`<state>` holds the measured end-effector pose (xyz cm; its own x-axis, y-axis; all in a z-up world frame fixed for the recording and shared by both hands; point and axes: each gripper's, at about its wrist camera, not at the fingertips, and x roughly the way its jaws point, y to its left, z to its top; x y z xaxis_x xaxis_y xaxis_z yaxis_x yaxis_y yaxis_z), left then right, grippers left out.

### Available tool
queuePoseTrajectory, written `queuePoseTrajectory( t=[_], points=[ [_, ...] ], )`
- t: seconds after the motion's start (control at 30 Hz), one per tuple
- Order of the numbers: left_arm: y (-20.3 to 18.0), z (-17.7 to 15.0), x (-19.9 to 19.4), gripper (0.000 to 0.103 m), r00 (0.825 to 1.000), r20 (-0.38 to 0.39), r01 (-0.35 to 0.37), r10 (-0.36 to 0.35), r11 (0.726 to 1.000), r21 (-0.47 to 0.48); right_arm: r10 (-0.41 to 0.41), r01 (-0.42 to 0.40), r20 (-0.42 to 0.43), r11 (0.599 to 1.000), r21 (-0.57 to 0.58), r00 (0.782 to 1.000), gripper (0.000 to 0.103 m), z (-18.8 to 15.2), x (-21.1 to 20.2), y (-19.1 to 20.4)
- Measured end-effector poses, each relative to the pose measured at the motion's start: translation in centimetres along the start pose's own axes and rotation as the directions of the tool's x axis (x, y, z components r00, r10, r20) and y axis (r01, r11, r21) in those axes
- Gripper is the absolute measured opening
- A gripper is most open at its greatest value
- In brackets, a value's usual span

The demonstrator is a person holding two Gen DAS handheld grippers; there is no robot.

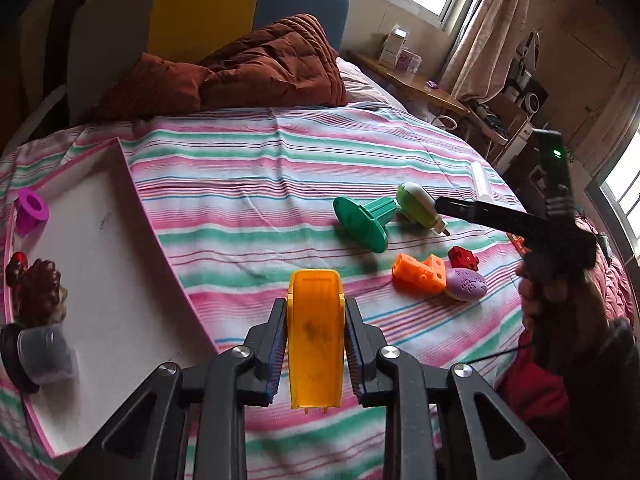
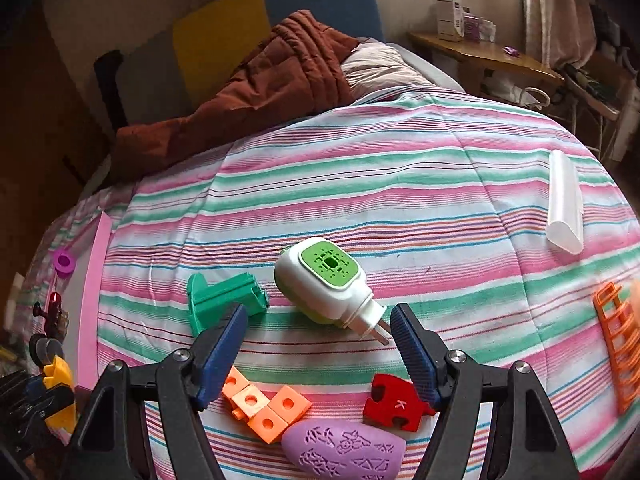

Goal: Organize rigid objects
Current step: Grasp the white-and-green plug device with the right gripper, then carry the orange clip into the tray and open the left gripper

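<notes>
1. Already put away: the pink-rimmed white tray (image 1: pixel 120 184) on the left side of the bed (image 1: pixel 256 152) holds a magenta ring-shaped piece (image 1: pixel 31 208), a small red toy (image 1: pixel 16 270), a dark brown figurine (image 1: pixel 40 298) and a clear tub with a black lid (image 1: pixel 44 354), all lined along its far-left edge. Most of the tray floor is bare.

2. In hand: the left hand-held gripper (image 1: pixel 316 344) is clenched on a yellow trough-shaped plastic piece (image 1: pixel 316 332), held above the bedspread just right of the tray's near corner. By my reading this piece is on its way to the tray.

3. The right hand-held gripper (image 2: pixel 320 356) is released, jaws spread and grasping nothing, poised over the cluster of loose items with the plug end of the white-and-green plug-in vaporizer (image 2: pixel 328 280) between its tips. That looks like the next pick, though this is a guess.

4. Left on the bedspread: the green flanged stand (image 2: pixel 220 304) just beside the vaporizer, the orange linked cubes (image 2: pixel 260 408), the red puzzle piece marked K (image 2: pixel 396 404), the purple patterned egg-shaped piece (image 2: pixel 344 452), an orange ladder-like grid (image 2: pixel 620 348) at the right edge, and a translucent white sleeve (image 2: pixel 564 204) well apart from the rest.

5. Judgement: somewhat under halfway, with four stored, one in transit and seven waiting.
</notes>
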<state>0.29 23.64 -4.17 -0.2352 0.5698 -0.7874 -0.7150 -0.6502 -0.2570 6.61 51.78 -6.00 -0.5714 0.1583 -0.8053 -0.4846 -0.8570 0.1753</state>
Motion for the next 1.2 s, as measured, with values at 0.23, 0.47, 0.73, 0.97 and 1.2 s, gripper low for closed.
queuePoseTrajectory(
  t=[0.23,0.47,0.73,0.97,1.2],
  points=[
    [0.6,-1.1,-1.8,0.026,1.0,0.011,0.01,-0.01,1.0,-0.023,-0.086,0.074,-0.127,0.992,-0.101,0.988,0.075,1.9,4.9,0.2],
    [1.9,-2.0,-2.5,0.026,1.0,0.01,0.004,-0.003,0.998,-0.06,-0.101,0.091,-0.119,0.992,-0.091,0.988,0.055,2.1,5.6,0.2],
    [2.4,-2.2,-4.1,0.026,0.999,0.05,-0.013,0.017,0.997,-0.075,-0.106,0.107,0.014,0.986,-0.13,0.994,0.055,1.7,0.9,2.1],
    [3.6,-2.5,-5.6,0.026,0.992,0.088,-0.08,0.088,0.993,-0.091,0.053,-0.04,0.067,0.981,-0.19,0.996,0.055,-1.3,-3.4,6.5],
    [4.6,-3.5,-7.0,0.026,0.976,0.113,-0.178,0.187,0.98,-0.085,0.134,-0.131,-0.007,0.951,-0.281,0.991,0.055,-6.2,-1.8,10.2]
  ],
)
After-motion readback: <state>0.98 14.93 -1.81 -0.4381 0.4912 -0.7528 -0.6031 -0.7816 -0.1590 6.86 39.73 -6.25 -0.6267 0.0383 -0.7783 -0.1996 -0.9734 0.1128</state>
